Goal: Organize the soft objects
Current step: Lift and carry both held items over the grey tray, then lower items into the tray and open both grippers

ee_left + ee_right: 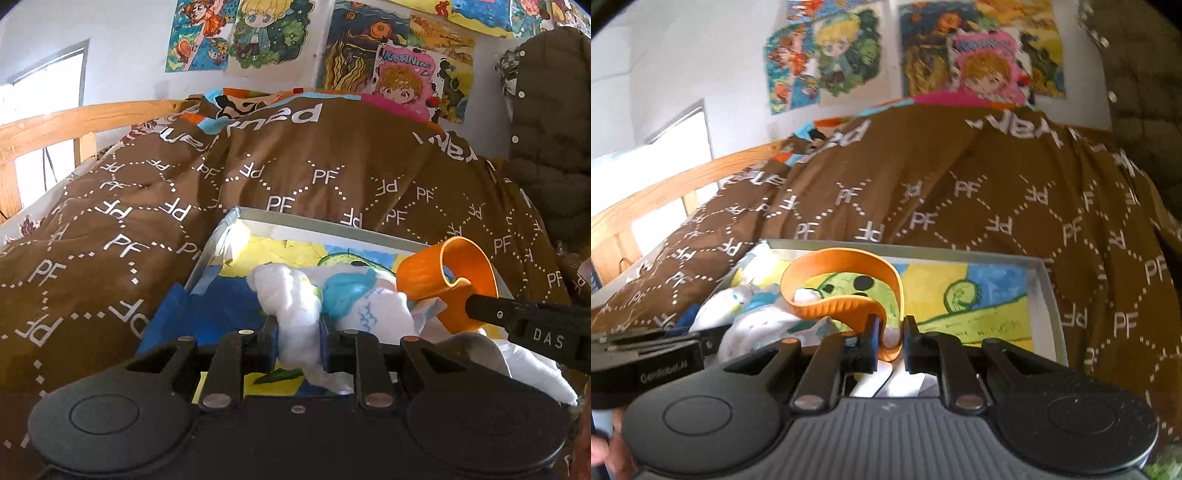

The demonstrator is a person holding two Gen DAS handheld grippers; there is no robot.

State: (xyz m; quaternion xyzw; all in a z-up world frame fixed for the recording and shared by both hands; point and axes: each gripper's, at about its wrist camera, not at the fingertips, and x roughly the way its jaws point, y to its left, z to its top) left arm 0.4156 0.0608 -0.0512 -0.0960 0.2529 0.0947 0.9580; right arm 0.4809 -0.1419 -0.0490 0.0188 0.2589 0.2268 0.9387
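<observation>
The left tongs point(298, 334) clamp a twisted white cloth point(295, 295); the right tongs point(889, 338) pinch a curled orange band point(846, 291). Both hang over the shallow tray point(332, 227) on the brown blanket point(147, 206). The limp, bunched cloth could snag the band and drag it out on release.

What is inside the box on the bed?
Inside the box lies a painted picture of green shapes on yellow and blue. White cloth and the orange band are over its left part, hiding the picture there.
</observation>
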